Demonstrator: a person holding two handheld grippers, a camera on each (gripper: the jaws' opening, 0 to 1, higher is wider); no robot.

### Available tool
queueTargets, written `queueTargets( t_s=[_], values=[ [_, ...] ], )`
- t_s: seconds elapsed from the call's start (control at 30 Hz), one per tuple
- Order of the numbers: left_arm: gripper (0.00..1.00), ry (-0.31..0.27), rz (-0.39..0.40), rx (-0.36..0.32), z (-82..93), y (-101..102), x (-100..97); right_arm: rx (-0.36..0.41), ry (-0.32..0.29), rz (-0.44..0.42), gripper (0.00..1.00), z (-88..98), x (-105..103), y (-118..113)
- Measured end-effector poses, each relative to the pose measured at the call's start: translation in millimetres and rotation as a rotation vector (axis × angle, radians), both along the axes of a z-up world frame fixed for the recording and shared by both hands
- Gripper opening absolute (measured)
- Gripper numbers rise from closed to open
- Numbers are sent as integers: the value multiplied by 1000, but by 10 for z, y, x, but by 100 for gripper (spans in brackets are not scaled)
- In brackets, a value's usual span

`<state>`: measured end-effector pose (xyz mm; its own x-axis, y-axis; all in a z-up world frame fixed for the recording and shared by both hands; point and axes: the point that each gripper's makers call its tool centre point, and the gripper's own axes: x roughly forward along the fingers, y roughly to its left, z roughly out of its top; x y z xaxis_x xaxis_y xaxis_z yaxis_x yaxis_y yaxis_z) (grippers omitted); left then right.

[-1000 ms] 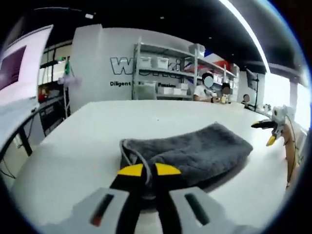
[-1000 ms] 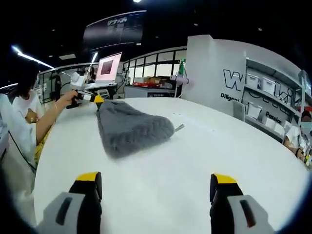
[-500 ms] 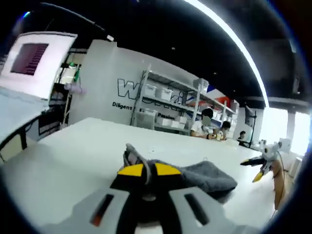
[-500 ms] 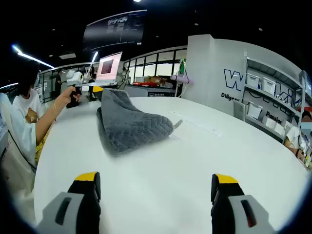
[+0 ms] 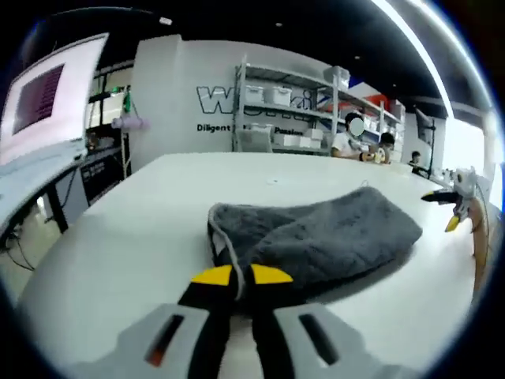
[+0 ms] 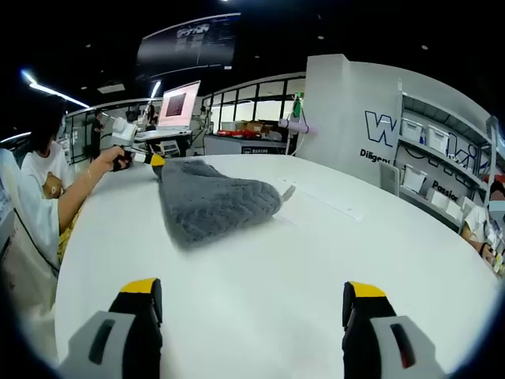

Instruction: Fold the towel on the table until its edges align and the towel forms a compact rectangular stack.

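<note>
A: Where does the towel lie?

B: On the white table [image 6: 331, 260]. The grey towel [image 5: 323, 237] is folded into a thick pad, with its long axis running away from the left gripper [image 5: 240, 275] toward the right gripper [image 6: 251, 298].

A: Which gripper is nearer to it?

B: The left one. Its yellow tips are pressed together at the near end of the towel, but I cannot tell whether any cloth is between them. The right gripper is wide open over bare table, well apart from the towel.

A: Anything hidden?

B: The towel's underside and its lower layers, so I cannot judge if the edges align.
</note>
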<state>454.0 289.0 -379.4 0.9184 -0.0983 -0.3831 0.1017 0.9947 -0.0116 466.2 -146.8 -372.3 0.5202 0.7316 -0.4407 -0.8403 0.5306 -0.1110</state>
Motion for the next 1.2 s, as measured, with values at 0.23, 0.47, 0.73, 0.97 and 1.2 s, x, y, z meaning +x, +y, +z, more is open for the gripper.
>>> queueTargets(
  t_s=[0.23,0.47,0.73,0.97,1.2],
  values=[
    [9,11,-18,-11,-96,-2,37,-2,-3,5,99,5,-10,5],
    [21,-34,-41,40,31,-37,-30,1,-5,9,99,8,-25,14],
    [42,-226,-49,-37,619,-107,-99,-8,-13,16,99,5,-42,21],
    [42,-238,-106,-16,751,-350,25,-22,-22,20,99,-15,-35,13],
    [34,-121,-206,-3,444,-657,85,-29,-31,34,99,-14,-49,30]
  ],
)
